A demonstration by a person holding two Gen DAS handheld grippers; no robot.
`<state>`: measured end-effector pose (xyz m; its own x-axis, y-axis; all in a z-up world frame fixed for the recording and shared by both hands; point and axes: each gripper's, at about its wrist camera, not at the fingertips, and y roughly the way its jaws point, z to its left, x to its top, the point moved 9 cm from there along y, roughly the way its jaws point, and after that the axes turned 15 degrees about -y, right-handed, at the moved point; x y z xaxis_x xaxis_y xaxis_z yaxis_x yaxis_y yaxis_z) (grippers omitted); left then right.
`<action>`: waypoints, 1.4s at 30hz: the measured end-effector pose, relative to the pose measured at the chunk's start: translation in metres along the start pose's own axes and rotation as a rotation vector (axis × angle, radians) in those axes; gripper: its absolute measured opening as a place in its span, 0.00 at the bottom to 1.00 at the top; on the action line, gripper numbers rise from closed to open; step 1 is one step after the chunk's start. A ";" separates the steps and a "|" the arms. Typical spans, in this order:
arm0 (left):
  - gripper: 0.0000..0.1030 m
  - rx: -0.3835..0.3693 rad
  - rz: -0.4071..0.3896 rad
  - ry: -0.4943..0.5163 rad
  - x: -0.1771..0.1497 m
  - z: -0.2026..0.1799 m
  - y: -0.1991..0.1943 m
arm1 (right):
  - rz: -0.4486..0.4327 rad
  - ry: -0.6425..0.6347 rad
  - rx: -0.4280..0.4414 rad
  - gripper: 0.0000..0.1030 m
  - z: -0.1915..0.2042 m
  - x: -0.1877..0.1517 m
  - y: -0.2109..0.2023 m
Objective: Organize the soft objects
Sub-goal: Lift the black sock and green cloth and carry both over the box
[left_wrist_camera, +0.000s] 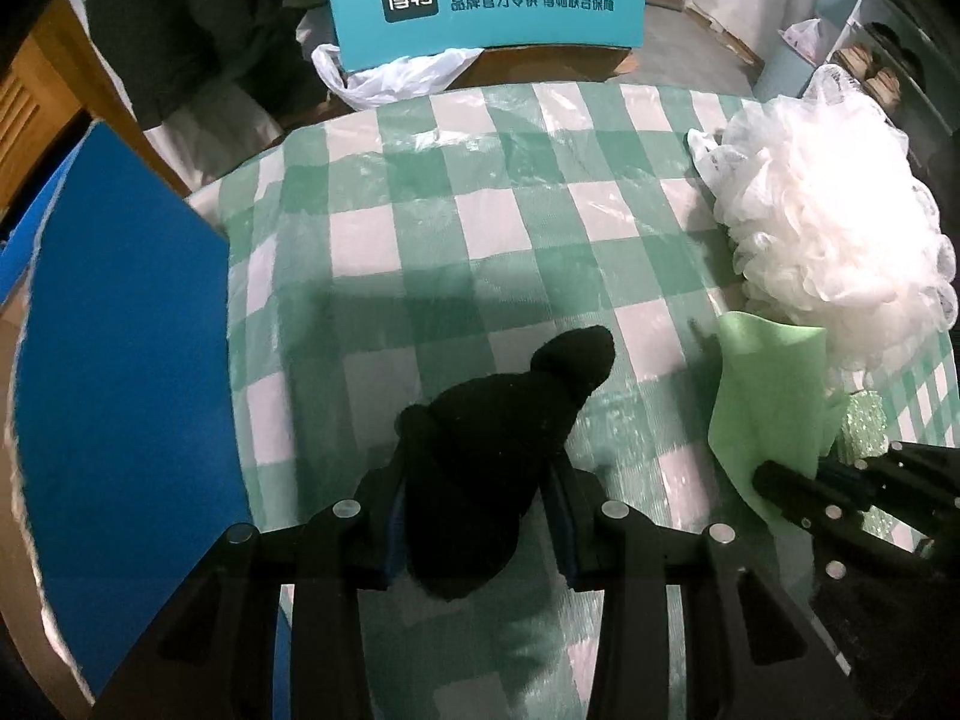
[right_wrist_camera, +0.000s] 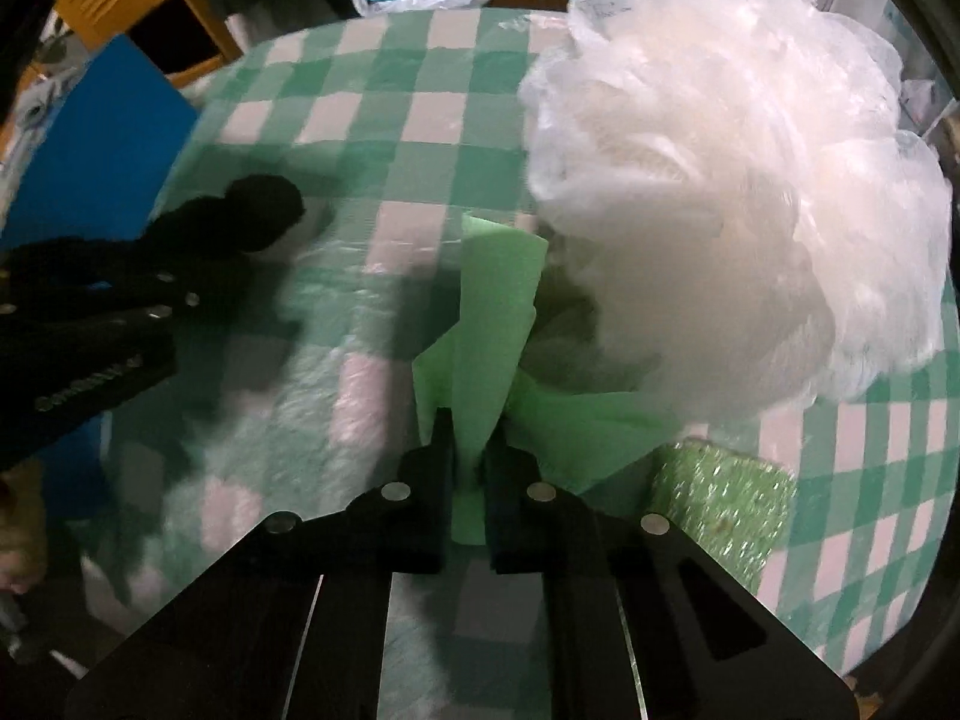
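While pinched: green cloth (right_wrist_camera: 498,294), black sock (left_wrist_camera: 498,444).

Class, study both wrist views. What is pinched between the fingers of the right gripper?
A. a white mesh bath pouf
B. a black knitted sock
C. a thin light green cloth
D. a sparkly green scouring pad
C: in the right wrist view the right gripper is shut on the thin light green cloth, which fans out from between its fingers.

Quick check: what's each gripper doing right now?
Left gripper: closed on the black sock.
Right gripper: closed on the green cloth.
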<state>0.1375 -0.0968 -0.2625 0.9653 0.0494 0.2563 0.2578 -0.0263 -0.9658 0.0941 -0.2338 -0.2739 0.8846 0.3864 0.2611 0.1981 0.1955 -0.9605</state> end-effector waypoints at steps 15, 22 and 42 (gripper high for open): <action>0.37 -0.025 -0.070 0.011 -0.022 -0.004 -0.059 | -0.147 -0.020 0.026 0.07 0.017 -0.009 -0.078; 0.37 -0.037 -0.109 -0.008 -0.027 0.006 -0.087 | -0.205 -0.039 0.006 0.07 0.029 0.001 -0.110; 0.37 -0.002 -0.223 -0.068 -0.022 0.047 -0.141 | -0.288 -0.116 0.029 0.07 0.066 0.033 -0.144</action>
<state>0.0776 -0.0478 -0.1340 0.8796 0.1216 0.4598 0.4643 -0.0095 -0.8856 0.0668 -0.1893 -0.1202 0.7394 0.4111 0.5332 0.4202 0.3371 -0.8425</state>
